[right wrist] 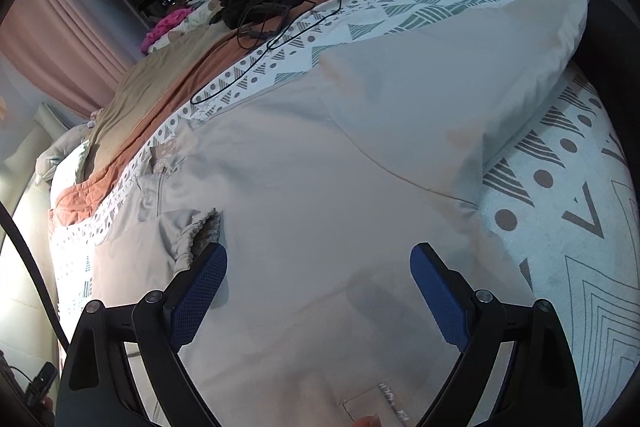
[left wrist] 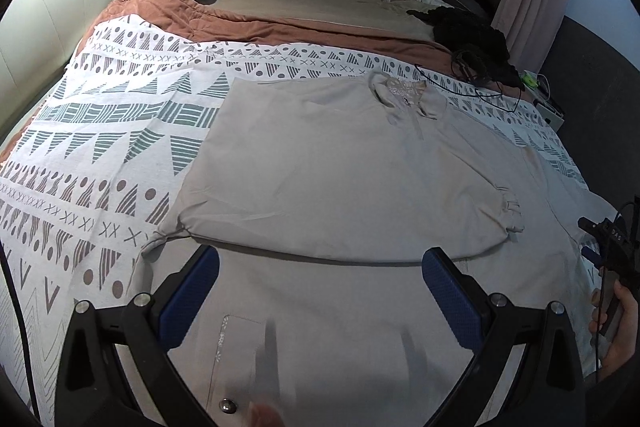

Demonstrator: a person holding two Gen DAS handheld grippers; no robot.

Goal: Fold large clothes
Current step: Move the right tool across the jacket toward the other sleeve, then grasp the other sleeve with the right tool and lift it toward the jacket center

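One beige jacket (left wrist: 340, 167) lies flat, front up, on the patterned bedspread (left wrist: 100, 131). Left sleeve (left wrist: 472, 219) is already folded across the chest, cuff near the zip, likely to square the body. Right sleeve (right wrist: 460, 67) is spread out, unfolded. Left gripper (left wrist: 320, 291) and right gripper (right wrist: 319, 287) hover over the hem, jaws wide apart, holding nothing.

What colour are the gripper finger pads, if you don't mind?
Blue pads, textured; clearest in the right wrist view.
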